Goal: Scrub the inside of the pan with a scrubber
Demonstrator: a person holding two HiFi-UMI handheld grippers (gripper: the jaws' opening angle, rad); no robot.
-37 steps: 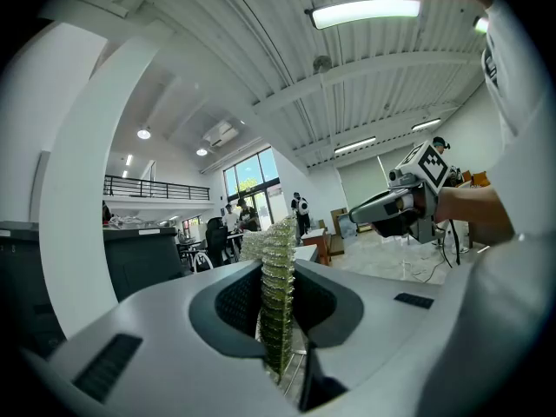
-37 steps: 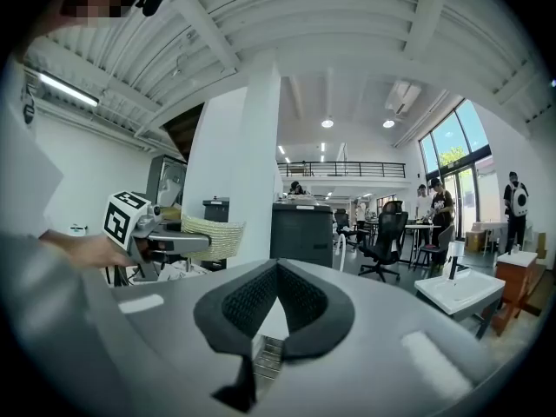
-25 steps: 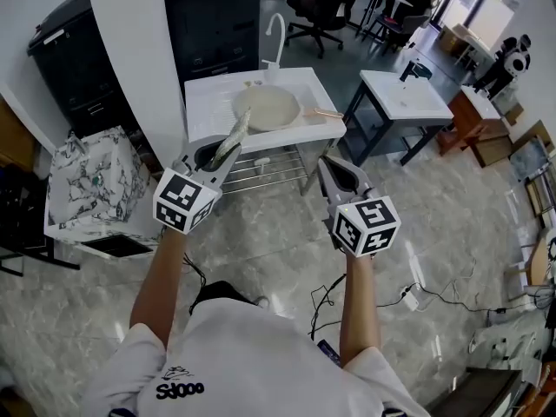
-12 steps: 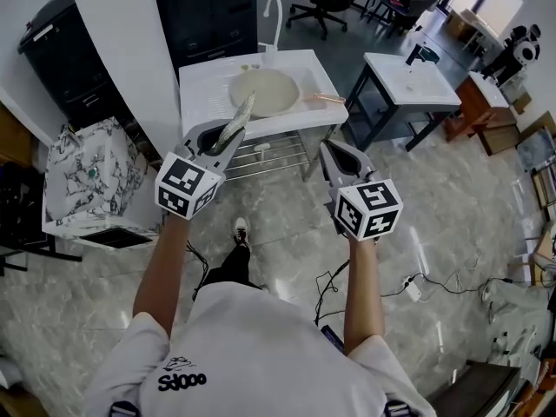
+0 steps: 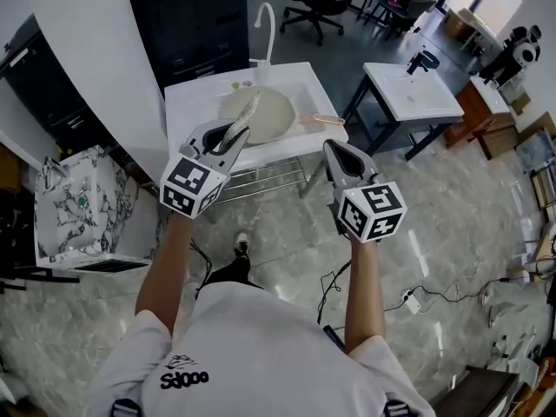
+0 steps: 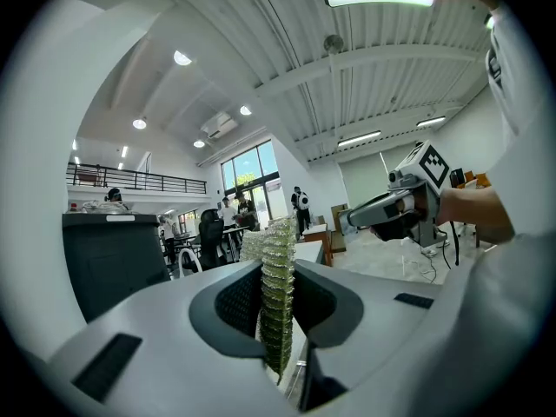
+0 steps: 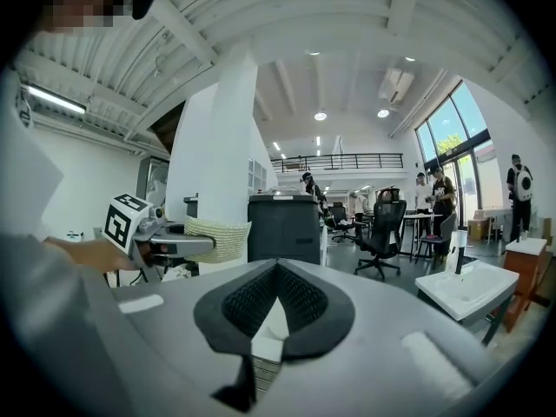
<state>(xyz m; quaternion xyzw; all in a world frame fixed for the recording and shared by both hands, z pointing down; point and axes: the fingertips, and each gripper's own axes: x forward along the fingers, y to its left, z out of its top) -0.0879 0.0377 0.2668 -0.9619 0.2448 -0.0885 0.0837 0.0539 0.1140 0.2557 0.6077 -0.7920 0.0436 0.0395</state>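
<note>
Left gripper (image 5: 224,139): jaws pinching scrubber (image 5: 242,116) by its thin edge, mesh standing up out of the tips. Right gripper (image 5: 337,153): jaws pressed together, nothing between. Both in the air, short of the sink's (image 5: 193,104) front edge. Pan (image 5: 276,113) lying in the basin, handle out toward the right edge, faucet (image 5: 259,26) at the back edge. Not scrubbing yet, by the look. Close in and tilt left down so the scrubber's broad face meets the pan floor, not its edge. Open right and clamp the handle first, else the pan likely spins. Scrub in circles, centre out to the wall.
</note>
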